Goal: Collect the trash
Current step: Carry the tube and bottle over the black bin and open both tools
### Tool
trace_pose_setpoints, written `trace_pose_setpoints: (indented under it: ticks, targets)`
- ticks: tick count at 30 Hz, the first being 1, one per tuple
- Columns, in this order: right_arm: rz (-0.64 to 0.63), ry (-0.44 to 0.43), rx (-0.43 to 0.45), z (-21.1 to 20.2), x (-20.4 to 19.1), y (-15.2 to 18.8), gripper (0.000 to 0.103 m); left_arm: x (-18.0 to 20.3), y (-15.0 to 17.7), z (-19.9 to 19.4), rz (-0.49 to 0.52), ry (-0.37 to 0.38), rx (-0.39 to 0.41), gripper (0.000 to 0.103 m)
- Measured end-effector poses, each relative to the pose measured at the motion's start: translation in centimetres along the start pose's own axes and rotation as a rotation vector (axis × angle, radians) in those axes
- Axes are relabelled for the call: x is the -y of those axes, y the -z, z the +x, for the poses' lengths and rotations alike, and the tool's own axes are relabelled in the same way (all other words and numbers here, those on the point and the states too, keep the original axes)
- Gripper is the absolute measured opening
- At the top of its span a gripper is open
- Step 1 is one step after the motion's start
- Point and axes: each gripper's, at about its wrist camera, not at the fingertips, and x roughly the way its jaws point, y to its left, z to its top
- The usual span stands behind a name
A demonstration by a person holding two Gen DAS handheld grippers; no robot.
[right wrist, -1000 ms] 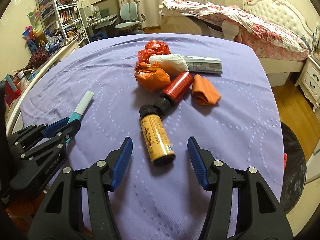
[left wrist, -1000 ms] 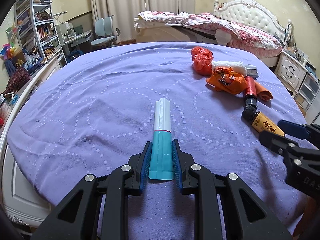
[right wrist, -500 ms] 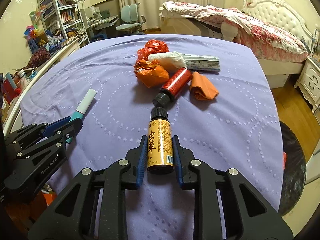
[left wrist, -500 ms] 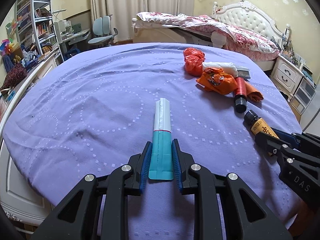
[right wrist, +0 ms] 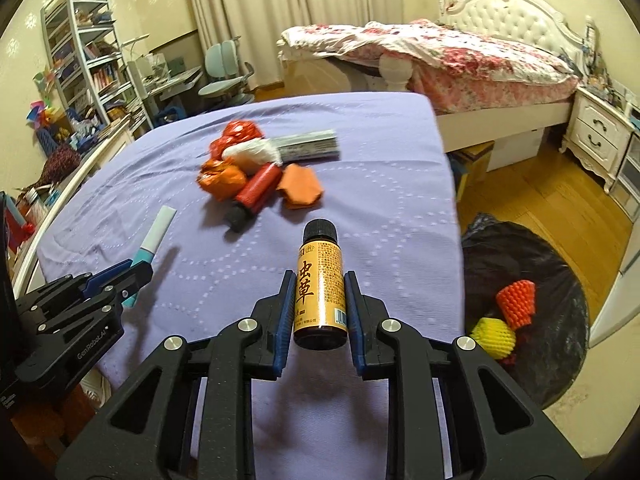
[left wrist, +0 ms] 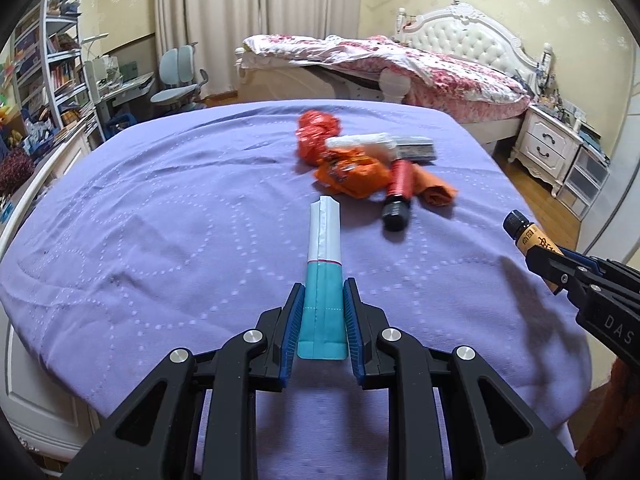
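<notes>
Both grippers hold trash above the purple bedspread's (right wrist: 400, 208) near edge.

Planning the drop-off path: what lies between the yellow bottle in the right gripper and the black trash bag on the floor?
Only bare purple bedcover up to its edge separates the yellow bottle from the black trash bag; the right wrist view shows it.

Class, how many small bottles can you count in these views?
2: yellow bottle held in the right gripper; red bottle lying in the trash pile on the purple cover. Others may be hidden.

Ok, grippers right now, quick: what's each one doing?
Left gripper: shut on the sachet.
Right gripper: shut on the bottle.
</notes>
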Motion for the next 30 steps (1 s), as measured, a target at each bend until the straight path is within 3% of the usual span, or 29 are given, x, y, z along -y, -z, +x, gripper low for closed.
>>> trace_pose_setpoints:
  ticks: [20, 30]
  targets:
    - [0.217, 0.213, 0.086, -4.3, 13.7, 1.8, 0.023, 16.2, -2.3, 1.3, 0.237, 0.195, 0.041, 0.023]
    - [0.285, 0.248, 0.08, -3.5, 17.6, 2.5, 0.023, 21.0, -3.2, 3.2, 0.317, 0.212, 0.038, 0.023]
